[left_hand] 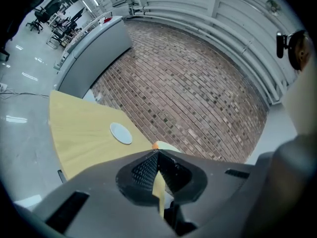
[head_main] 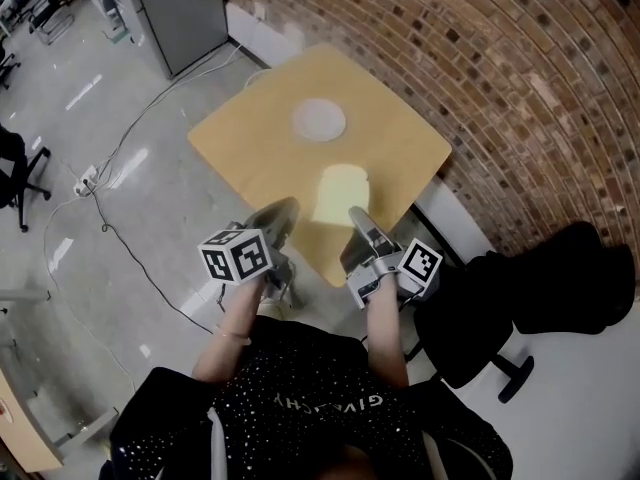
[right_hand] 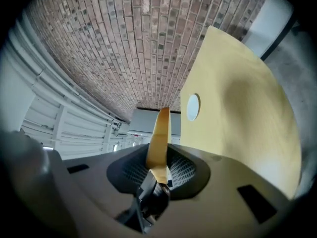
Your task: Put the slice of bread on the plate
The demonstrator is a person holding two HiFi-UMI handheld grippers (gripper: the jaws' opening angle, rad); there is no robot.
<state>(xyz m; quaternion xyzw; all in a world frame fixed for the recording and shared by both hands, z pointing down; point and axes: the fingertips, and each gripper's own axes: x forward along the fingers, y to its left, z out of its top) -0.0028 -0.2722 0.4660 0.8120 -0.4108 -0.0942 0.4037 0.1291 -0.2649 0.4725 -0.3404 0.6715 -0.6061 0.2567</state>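
Office space: brick wall [head_main: 480, 58], swivel chairs [head_main: 470, 303]

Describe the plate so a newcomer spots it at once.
Find the tan table by the brick wall. The plate lies on its far half. It is round and pale grey, unlike the squarish yellow slice of bread held nearer you.

In the left gripper view the slice of bread [left_hand: 159, 195] shows only as a thin edge-on sliver. The rest is hidden behind the left gripper [left_hand: 157, 155], and an orange speck [left_hand: 155, 145] just above is too small to name. In the head view the slice's near corner goes behind the right gripper [head_main: 358, 218], and the left edge cuts off an office chair [head_main: 15, 173].
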